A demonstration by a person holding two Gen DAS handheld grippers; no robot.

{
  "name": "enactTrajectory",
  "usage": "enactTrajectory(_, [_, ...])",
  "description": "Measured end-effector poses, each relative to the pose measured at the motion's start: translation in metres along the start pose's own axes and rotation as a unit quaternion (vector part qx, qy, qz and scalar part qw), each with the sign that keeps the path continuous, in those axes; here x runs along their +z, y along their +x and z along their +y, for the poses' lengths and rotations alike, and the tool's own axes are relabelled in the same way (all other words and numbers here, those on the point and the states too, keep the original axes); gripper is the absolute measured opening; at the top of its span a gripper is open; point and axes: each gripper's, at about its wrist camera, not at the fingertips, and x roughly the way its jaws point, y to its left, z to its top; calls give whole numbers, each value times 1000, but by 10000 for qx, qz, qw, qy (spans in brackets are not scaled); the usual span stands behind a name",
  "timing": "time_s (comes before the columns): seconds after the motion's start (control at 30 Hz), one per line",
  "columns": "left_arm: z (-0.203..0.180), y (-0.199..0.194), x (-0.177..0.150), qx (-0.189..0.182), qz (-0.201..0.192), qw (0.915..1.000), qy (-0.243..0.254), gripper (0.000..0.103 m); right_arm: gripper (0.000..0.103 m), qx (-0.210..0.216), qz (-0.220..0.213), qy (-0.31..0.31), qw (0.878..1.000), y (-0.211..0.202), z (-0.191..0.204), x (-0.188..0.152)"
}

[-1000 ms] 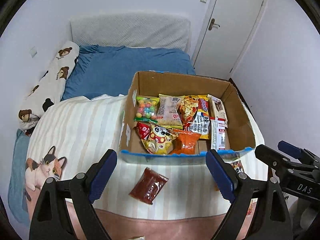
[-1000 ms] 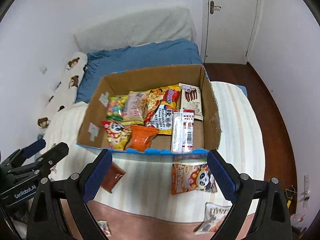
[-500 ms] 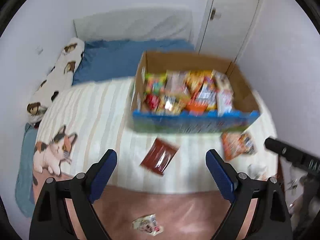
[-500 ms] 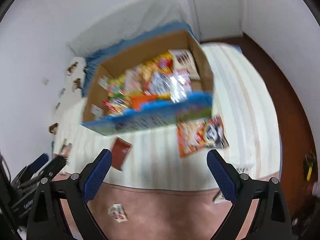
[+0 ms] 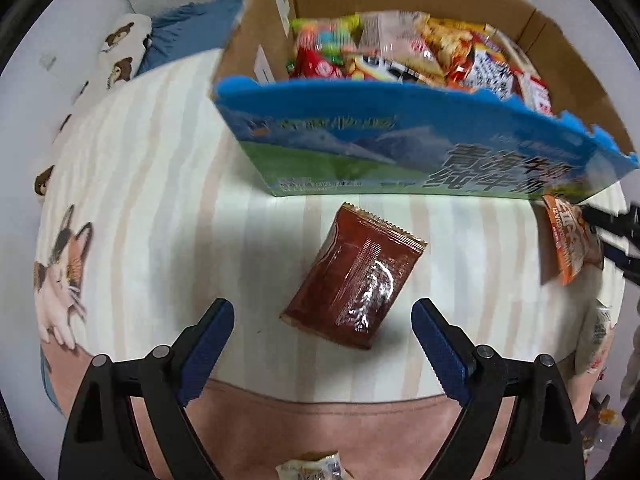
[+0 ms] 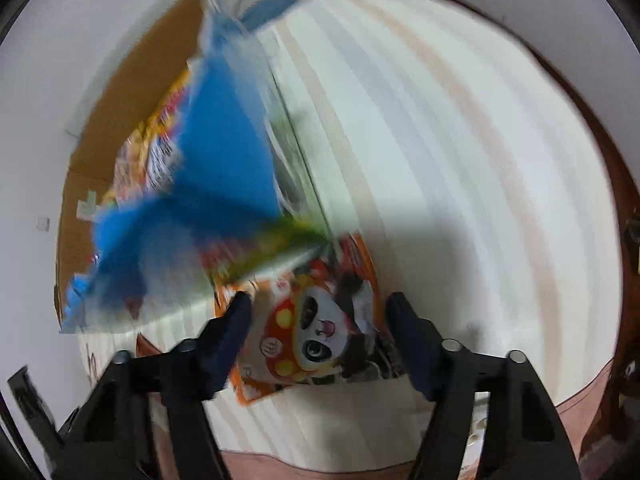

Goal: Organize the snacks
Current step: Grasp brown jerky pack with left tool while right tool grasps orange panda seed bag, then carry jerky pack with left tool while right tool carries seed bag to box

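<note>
A dark red-brown snack packet (image 5: pixel 356 280) lies flat on the striped blanket, just in front of the cardboard box (image 5: pixel 400 132) full of snacks. My left gripper (image 5: pixel 322 320) hangs low over it and is open, with the packet's near end between the blue fingers (image 5: pixel 212 336) and untouched. An orange panda packet (image 6: pixel 320 336) lies by the box's corner (image 6: pixel 224 140), which is blurred. My right gripper (image 6: pixel 320 308) straddles it with its jaws closing; the pads do not visibly press it. That packet (image 5: pixel 568 240) also shows at the right of the left wrist view.
The box's blue and green front wall rises close behind both packets. A white packet (image 5: pixel 596 336) lies at the blanket's right edge and a small wrapped snack (image 5: pixel 312 470) sits on the pink strip below. The striped blanket (image 6: pixel 460 140) stretches right of the box.
Both grippers have dropped toward the bed and tipped downward. The left now frames the red-brown packet. The right has rolled, come down over the panda packet, and its jaws have narrowed.
</note>
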Motion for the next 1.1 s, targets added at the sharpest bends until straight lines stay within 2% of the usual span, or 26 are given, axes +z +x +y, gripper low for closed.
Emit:
enactTrajectory(0.07, [0, 6, 0, -49, 62, 10000, -2, 91, 70, 141, 235, -69, 9996, 1, 4, -14])
enactTrajectory(0.17, [2, 11, -5, -110, 143, 9998, 26, 91, 72, 620, 1000, -384, 9923, 0, 25, -49])
enactTrajectory(0.23, [3, 15, -7, -126, 181, 9997, 48, 91, 85, 456, 1111, -743, 9900, -9, 37, -61])
enactTrajectory(0.27, [6, 18, -7, -113, 199, 9997, 59, 91, 88, 261, 1006, -1192, 9874, -17, 49, -65])
enactTrajectory(0.3, [7, 19, -8, -100, 210, 9997, 81, 91, 90, 82, 890, -1486, 9849, -23, 57, -65])
enactTrajectory(0.33, [7, 21, -8, -91, 208, 9997, 103, 91, 92, -339, 645, -1952, 9781, -28, 68, -63])
enactTrajectory(0.4, [6, 24, -7, -67, 210, 9997, 145, 91, 93, -821, 453, -2372, 9669, -24, 81, -56])
enactTrajectory(0.43, [4, 25, -7, -92, 219, 9996, 181, 91, 93, -925, 496, -2498, 9626, -15, 86, -51])
enactTrajectory(0.53, [-8, 35, 2, -154, 336, 9984, 418, 91, 93, -851, 726, -2621, 9585, 12, 92, -37])
enactTrajectory(0.63, [-22, 45, 10, -133, 410, 9958, 806, 91, 93, -1107, 849, -2837, 9487, 42, 99, -36])
enactTrajectory(0.7, [-31, 52, 14, -127, 451, 9936, 1026, 91, 93, -1159, 884, -2778, 9495, 51, 98, -36])
enactTrajectory(0.77, [-33, 56, 16, -227, 429, 9936, 1019, 88, 90, -1225, 854, -2692, 9515, 55, 95, -37])
enactTrajectory(0.8, [-32, 56, 15, -257, 381, 9943, 964, 77, 83, -1289, 797, -2665, 9518, 56, 94, -39])
enactTrajectory(0.83, [-32, 56, 14, -262, 342, 9950, 898, 72, 75, -1389, 741, -2655, 9512, 56, 93, -42])
enactTrajectory(0.87, [-32, 55, 10, -300, 325, 9956, 823, 63, 73, -1396, 705, -2629, 9521, 53, 89, -44])
enactTrajectory(0.9, [-32, 54, 6, -336, 328, 9961, 752, 61, 69, -1383, 667, -2570, 9541, 50, 86, -47])
enactTrajectory(1.1, [-28, 49, -40, -511, 480, 9973, 202, 59, 68, -1023, 682, -2146, 9689, 34, 59, -77])
